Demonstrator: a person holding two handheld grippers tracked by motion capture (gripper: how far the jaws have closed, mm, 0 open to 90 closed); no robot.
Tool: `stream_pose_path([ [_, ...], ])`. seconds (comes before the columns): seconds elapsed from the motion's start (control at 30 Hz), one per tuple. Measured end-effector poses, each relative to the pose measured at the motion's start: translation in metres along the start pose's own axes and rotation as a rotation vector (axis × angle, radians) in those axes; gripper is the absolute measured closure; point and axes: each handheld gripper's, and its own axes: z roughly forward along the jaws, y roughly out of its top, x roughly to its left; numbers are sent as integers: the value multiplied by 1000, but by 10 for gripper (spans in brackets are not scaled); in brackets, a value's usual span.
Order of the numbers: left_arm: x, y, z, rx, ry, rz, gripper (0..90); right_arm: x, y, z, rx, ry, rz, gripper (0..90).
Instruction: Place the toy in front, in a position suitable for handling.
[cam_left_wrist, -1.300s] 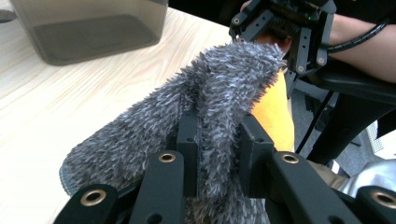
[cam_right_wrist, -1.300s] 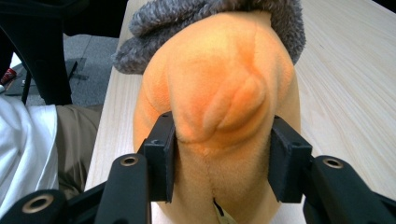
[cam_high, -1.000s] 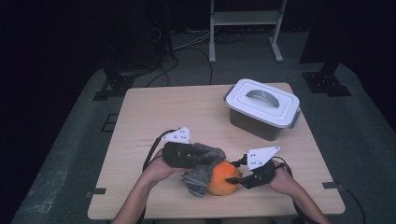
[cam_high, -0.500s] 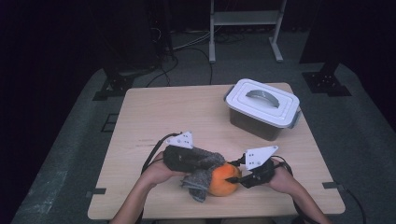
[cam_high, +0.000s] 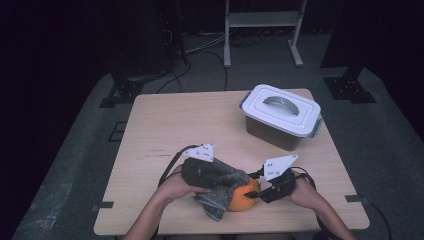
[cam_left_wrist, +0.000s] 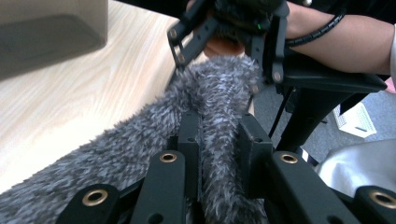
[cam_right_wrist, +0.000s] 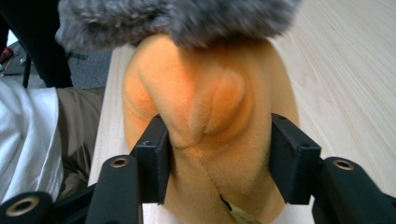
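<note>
An orange plush toy (cam_high: 242, 197) lies near the table's front edge, half covered by a grey fuzzy cloth (cam_high: 217, 202). My left gripper (cam_high: 226, 181) comes in from the left and is shut on a fold of that cloth (cam_left_wrist: 219, 88), which bulges between its jaws (cam_left_wrist: 219, 135). From the right, my right gripper (cam_high: 253, 192) has the orange plush (cam_right_wrist: 210, 102) between its pads. Its jaws (cam_right_wrist: 219, 158) have just been opening, but both pads still touch the soft toy. The cloth (cam_right_wrist: 177, 18) drapes over the toy's far side.
A lidded storage box (cam_high: 280, 115) with a white lid and grey handle stands at the back right of the wooden table (cam_high: 190, 120). A person's forearms come in from the front edge. Dark floor, cables and stands surround the table.
My left gripper has shifted slightly right and toward the front with the cloth, drawing it further over the orange toy. The right hand has stayed in place.
</note>
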Motion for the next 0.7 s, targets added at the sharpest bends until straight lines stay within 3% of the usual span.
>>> stream_pose_path([
  [0.17,0,5,4,4,22,15,742,4,-1,0,-4,3,-29,481],
  [0.4,4,0,-7,32,78,14,742,0,-4,-3,-12,-1,-36,503],
  [0.7,12,-17,-25,19,105,-37,741,-8,-7,-9,-12,-14,-17,503],
])
